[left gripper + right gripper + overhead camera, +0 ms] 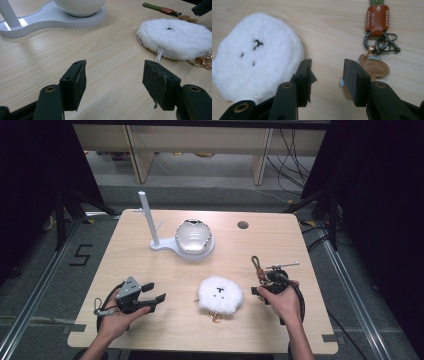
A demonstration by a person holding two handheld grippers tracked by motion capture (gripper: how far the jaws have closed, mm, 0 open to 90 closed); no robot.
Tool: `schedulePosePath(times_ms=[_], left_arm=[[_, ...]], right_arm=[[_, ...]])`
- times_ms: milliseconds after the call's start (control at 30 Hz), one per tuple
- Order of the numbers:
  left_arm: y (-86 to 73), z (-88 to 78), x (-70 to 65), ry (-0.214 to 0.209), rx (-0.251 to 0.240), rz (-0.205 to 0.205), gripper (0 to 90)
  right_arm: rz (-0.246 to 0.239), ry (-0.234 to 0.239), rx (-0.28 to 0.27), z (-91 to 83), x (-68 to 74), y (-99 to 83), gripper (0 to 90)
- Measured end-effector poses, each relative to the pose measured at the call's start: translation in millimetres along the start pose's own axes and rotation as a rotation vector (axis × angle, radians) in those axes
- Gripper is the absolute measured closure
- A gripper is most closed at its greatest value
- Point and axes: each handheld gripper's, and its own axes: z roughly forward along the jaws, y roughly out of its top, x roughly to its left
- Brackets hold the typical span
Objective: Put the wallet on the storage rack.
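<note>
Care matters most at the right gripper [325, 75], which hovers low over the table with its jaws apart and nothing between them, just right of the pouch [258, 53] and just near of the keychain [375, 37]. Judging by where it points, the keychain looks like the next pick. A good grip would take the brown leather tab or the stiff orange-brown sleeve, not the loose black rings, which would likely slip or swing. Coming down squarely, so one pad lands on each side of the tab, should keep it from skating across the smooth wood.

In the high view the left gripper [152, 292] rests near the left edge of the table [150, 330], its jaws also wide apart and empty, aimed toward the pouch. It could steady the pouch if that has to be opened.

That pouch [220, 294] lies flat at the near middle of the table: round, white and fluffy, with small dark stitched marks like a face, a zip pull at its edge and a gold trinket at its near side. It is soft, so it will squash under a pinch. The keychain [258, 268] lies to its right, green cord pointing far.
</note>
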Motion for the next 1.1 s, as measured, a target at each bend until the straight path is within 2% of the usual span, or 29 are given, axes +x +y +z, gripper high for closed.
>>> schedulePosePath(times_ms=[33,133,167,233,333,367,500,533,567,633,700,733,767,800,833,867,900,1000,1033,1067,1100], left_arm=[[-0.3,0.2,-0.2,0.0,-0.001,-0.002,34.8],[-0.8,1.0,-1.0,-0.003,-0.003,0.001,34.7],[-0.9,1.3,-1.0,-0.009,0.0,0.002,34.7],[-1.1,1.6,-1.3,-0.001,0.007,0.005,34.7],[-1.6,1.7,-1.1,-0.002,0.005,0.003,34.7],[-1.8,1.7,-1.2,-0.003,0.004,0.002,34.6],[-2.7,1.4,-1.1,-0.004,0.009,0.003,34.5],[-2.9,1.4,-1.3,-0.005,0.008,0.003,34.5],[-3.0,1.3,-1.5,-0.005,0.007,0.002,34.5],[-3.3,1.1,-1.8,-0.007,0.006,0.001,34.5],[-3.4,0.9,-1.6,-0.006,0.006,0.0,34.5],[-3.5,0.7,-1.4,-0.006,0.007,-0.001,34.5],[-3.6,0.6,-1.2,-0.006,0.008,-0.003,34.4],[-3.7,0.6,-0.9,-0.005,0.008,-0.005,34.4],[-3.8,0.4,-0.4,-0.005,0.011,-0.005,34.4],[-3.8,0.4,-0.1,-0.005,0.011,-0.005,34.4],[-4.0,0.1,0.1,-0.004,0.011,-0.005,34.4],[-4.5,-0.1,1.4,-0.008,0.005,-0.01,34.4],[-4.6,-0.3,1.6,-0.007,0.005,-0.009,34.4],[-4.7,-0.4,1.6,-0.007,0.005,-0.01,34.4],[-4.7,-0.5,1.6,-0.007,0.006,-0.009,34.4]], right_arm=[[-0.03,0.006,-0.009,1.6,1.7,2.0,59.8],[-0.042,0.019,0.027,3.5,10.3,6.4,59.8],[-0.066,0.033,0.032,5.5,12.1,8.1,59.8],[-0.055,0.038,0.066,7.6,18.2,11.9,59.7],[-0.073,0.056,0.078,12.9,22.7,17.4,59.3],[-0.064,0.041,0.094,14.5,25.3,19.5,59.0],[-0.078,0.048,0.136,21.5,33.5,27.8,56.8],[-0.067,0.038,0.156,23.5,36.5,29.8,56.0],[-0.087,0.057,0.151,26.5,37.6,31.7,55.2],[-0.069,0.045,0.186,31.1,41.4,34.9,53.4],[-0.106,0.057,0.19,36.6,40.8,37.6,52.2],[-0.094,0.051,0.208,38.5,42.5,38.7,51.8],[-0.116,0.064,0.197,40.8,42.2,39.2,51.5],[-0.085,0.039,0.238,41.0,45.1,40.0,51.0],[-0.113,0.058,0.234,44.1,44.2,40.5,50.6],[-0.111,0.045,0.251,46.4,45.6,41.0,50.6],[-0.081,0.029,0.28,46.7,47.7,41.3,50.5],[-0.097,0.017,0.301,51.6,48.9,42.1,50.6],[-0.127,0.02,0.287,52.9,47.8,42.1,50.6],[-0.09,0.01,0.313,52.4,50.4,42.5,50.7],[-0.109,0.001,0.31,52.9,50.7,43.0,50.8]])
